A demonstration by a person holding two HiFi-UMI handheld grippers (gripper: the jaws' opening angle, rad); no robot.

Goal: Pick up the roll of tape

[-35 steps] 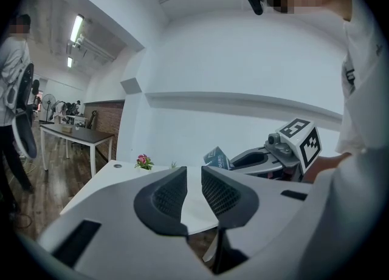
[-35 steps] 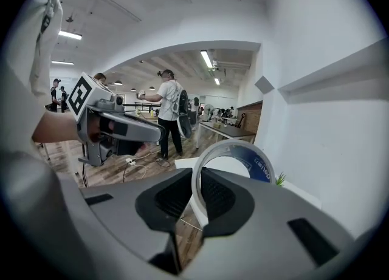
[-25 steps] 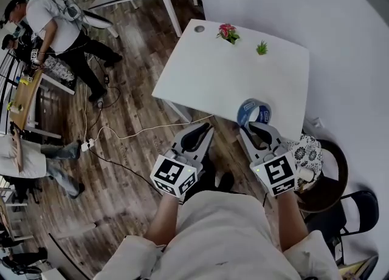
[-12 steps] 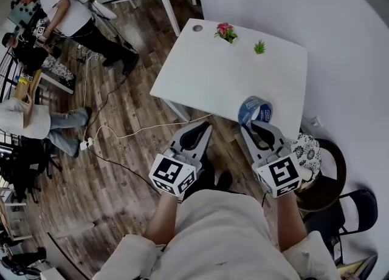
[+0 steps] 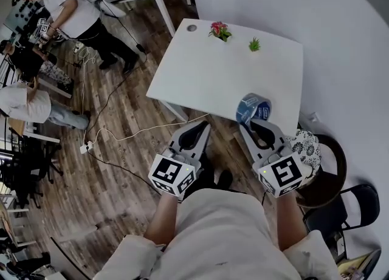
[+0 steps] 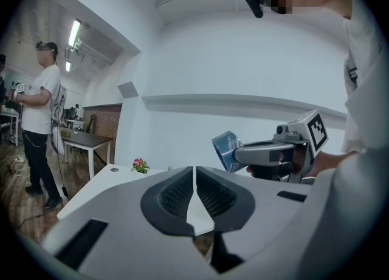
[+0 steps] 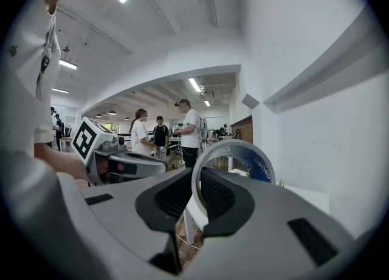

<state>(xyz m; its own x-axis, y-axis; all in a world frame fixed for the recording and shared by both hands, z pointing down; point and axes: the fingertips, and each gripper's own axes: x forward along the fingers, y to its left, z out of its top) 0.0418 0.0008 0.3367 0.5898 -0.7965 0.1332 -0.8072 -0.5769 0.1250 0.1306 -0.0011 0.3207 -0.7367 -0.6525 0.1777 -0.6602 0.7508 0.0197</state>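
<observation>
Basically the blue roll of tape (image 5: 253, 109), a broad band with white print on the outside and a pale inner ring, is unchanged from a second ago: it has the same pinch and the same tilt, and may have eased up slightly with the right gripper (image 5: 256, 126). The one clear change is on the other side. The left gripper (image 5: 203, 126) has just been closing its jaws, which now stand pressed nearly together with nothing between them, so it looks parked and out of the job. In the right gripper view the two dark ribbed jaws pinch the roll's wall, one pad inside the ring and one outside, and the roll stands on edge with its open hole facing sideways. In the head view it sits over the 5 o'clock corner of the white square table (image 5: 206, 72). The left gripper view shows it (image 6: 227, 149) hanging at the right gripper's tip, seemingly clear of the tabletop, so I judge the pick-up as good as done if the grip holds. A thin wall held by a narrow pinch could twist or slip. The left gripper is at about 9 o'clock from the roll, well apart. A small pink flower pot (image 5: 219, 30) and a small green plant (image 5: 254, 44) sit at the table's 12 o'clock edge.
</observation>
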